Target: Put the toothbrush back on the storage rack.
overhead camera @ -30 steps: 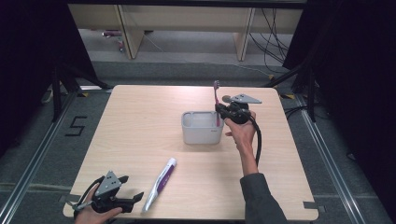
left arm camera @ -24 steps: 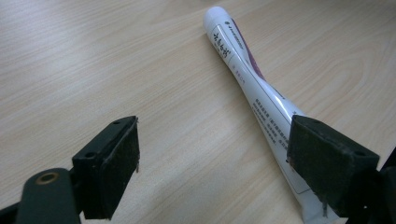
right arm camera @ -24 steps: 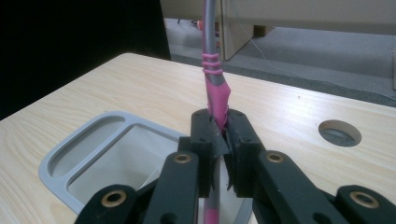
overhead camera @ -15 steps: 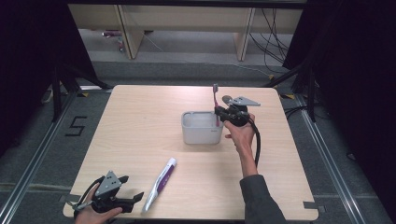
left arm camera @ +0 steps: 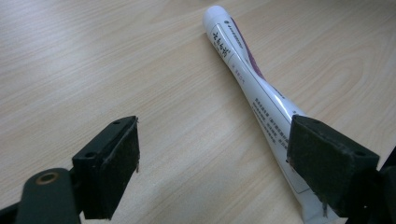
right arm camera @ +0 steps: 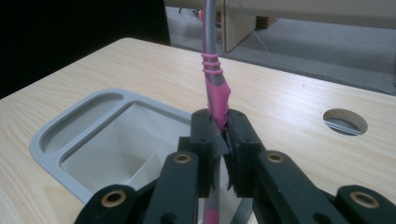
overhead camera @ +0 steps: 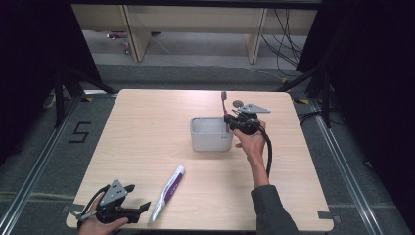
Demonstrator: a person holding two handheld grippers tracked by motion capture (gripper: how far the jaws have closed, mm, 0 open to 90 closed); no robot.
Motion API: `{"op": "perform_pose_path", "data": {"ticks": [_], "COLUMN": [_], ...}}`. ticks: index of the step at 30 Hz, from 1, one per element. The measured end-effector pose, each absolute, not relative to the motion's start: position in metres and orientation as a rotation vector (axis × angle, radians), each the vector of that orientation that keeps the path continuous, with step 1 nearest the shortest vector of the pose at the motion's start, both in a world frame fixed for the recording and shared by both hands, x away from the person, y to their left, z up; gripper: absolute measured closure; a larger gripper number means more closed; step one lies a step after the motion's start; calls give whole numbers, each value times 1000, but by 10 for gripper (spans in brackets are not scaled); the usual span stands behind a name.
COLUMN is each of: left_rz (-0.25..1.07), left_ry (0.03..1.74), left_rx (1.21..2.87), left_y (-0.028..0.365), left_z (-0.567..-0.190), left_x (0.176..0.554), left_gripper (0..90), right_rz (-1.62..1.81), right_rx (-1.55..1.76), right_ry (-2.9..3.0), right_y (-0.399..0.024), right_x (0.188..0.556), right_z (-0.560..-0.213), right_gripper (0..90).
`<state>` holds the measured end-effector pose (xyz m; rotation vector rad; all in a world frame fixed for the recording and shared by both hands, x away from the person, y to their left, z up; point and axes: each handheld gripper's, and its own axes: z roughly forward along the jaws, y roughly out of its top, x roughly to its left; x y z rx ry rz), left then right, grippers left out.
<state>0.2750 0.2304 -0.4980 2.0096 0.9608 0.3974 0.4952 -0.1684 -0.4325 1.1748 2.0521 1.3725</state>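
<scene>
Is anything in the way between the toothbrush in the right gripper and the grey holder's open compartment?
Nothing visible blocks it. The right gripper is shut on the toothbrush, held upright over the near edge of the grey holder. The big compartment below looks empty. The toothpaste tube lies well away.

Pale wood-grain desk [overhead camera: 147, 127], rounded corners, on dark grey floor [overhead camera: 44, 171]. Round cable hole [right arm camera: 345, 121] through desktop near far right corner. White "5" [overhead camera: 80, 132] marked on floor left of desk. Metal rails [overhead camera: 29, 181] run along floor on both sides of desk. Beige shelf unit [overhead camera: 195, 19] beyond far edge, with upright panels. Black cables [overhead camera: 286, 39] trail down behind it at right. Black drapes [overhead camera: 29, 58] hang at left and right.
</scene>
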Motion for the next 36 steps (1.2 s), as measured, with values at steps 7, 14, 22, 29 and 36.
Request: {"op": "perform_pose_path", "data": {"ticks": [7,14,22,29,36], "left_rz": [403,397,404,399,397], "left_ry": [948,951,946,956,962], "left_rx": [2045,2031,2047,2027,2012], "left_y": [232,230,232,230,229], "left_z": [-497,-498,-497,-498,-498], "left_x": [275,275,275,275,275], "left_gripper": [165,165,165,165,165], "right_rz": [1354,1303,1307,1294,1284], "right_rx": [1175,1148,1142,1146,1141], "right_ry": [2067,2061,2069,2090,2087], "right_y": [-168,-167,-168,-167,-167], "right_x": [494,493,494,493,493], "right_z": [-434,-437,-438,-438,-437], "right_gripper": [825,824,823,822,807]}}
